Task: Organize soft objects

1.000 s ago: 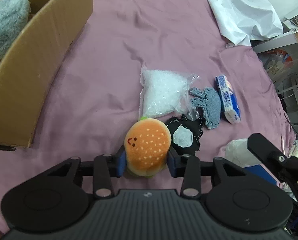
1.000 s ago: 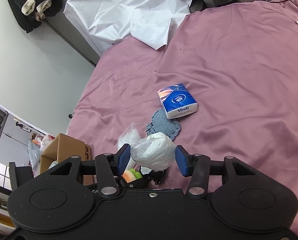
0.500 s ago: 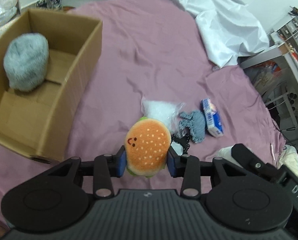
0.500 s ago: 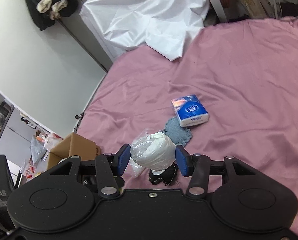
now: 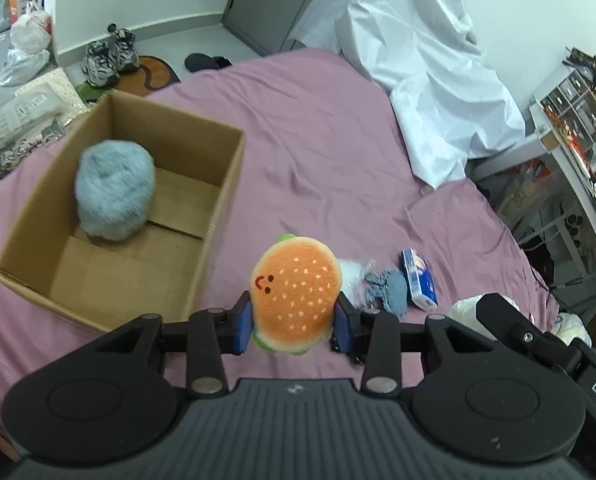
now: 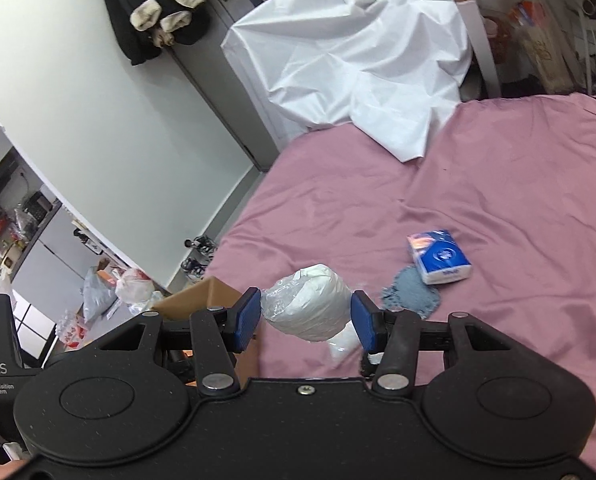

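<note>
My left gripper (image 5: pixel 294 322) is shut on an orange burger plush (image 5: pixel 296 292) and holds it high above the pink bed, to the right of an open cardboard box (image 5: pixel 218 208). A fluffy grey ball (image 5: pixel 114 196) sits inside the box. My right gripper (image 6: pixel 307 322) is shut on a white bundle wrapped in clear plastic (image 6: pixel 308 306), held above the bed; the box corner (image 6: pixel 202 300) shows just left of it. A blue tissue pack (image 6: pixel 438 256), a grey knitted piece (image 6: pixel 410 296) and a clear bag of white filling (image 6: pixel 342 346) lie on the bed below.
A white sheet (image 5: pixel 430 92) is heaped at the bed's far side. The tissue pack (image 5: pixel 418 282) and grey knit (image 5: pixel 390 290) lie right of the burger. Shoes and bags (image 5: pixel 106 60) sit on the floor beyond the box. A shelf unit (image 5: pixel 578 128) stands at the right.
Both grippers have risen well above the bed with their objects still held. The left view now looks down into the box, which has shifted toward the centre.
</note>
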A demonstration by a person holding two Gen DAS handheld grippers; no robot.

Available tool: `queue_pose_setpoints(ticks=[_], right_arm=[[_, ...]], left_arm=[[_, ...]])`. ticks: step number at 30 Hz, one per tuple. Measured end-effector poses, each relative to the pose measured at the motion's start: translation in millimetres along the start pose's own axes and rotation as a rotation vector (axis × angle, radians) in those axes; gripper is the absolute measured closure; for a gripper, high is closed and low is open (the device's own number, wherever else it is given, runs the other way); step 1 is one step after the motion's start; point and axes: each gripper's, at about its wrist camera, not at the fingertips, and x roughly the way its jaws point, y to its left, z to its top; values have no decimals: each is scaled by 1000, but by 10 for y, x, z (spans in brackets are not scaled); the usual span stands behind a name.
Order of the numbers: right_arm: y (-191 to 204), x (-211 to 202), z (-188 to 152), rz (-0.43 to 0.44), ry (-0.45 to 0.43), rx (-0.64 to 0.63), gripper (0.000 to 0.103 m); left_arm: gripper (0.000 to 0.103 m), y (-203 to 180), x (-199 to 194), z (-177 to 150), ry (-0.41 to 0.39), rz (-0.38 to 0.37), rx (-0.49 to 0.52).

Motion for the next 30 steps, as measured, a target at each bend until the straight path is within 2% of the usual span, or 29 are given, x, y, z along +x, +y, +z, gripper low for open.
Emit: queue_pose_setpoints(ticks=[12, 30], right_arm=[[336, 69, 45, 46, 6, -48, 54], [747, 413, 38, 89, 52, -97, 54]], left_arm=[[64, 257, -229, 199, -55, 19, -25], [63, 694, -215, 408, -82, 68, -56]])
